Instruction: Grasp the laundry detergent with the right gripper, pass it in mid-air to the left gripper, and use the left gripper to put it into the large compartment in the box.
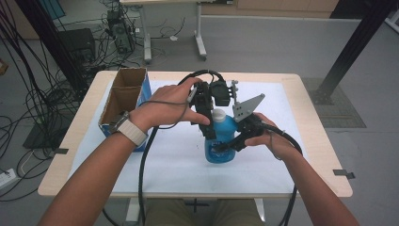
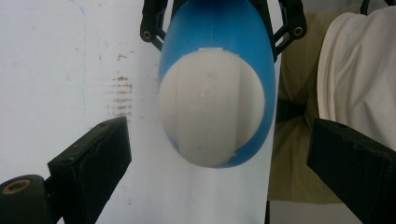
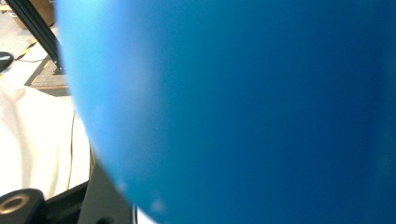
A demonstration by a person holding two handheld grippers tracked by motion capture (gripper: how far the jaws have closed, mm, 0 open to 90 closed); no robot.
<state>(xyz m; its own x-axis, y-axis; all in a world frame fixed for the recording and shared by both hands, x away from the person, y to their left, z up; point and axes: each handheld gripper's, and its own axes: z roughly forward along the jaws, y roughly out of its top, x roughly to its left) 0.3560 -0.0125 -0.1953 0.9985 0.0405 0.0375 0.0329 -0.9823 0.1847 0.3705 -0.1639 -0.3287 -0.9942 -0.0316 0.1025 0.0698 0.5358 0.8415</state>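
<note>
Forearms reach over the white mat [image 1: 164, 165], where the right gripper [image 1: 225, 147] clamps the upright blue bottle [image 1: 221, 141] low while the left gripper [image 2: 219, 154] hangs spread wide around its white cap [image 2: 212, 105]

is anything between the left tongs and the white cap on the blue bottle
Nothing visible. In the left gripper view the left tongs stand open, one jaw either side of the white cap, with bare gaps between. The right tongs are shut on the blue bottle lower down, clear of the cap.
</note>
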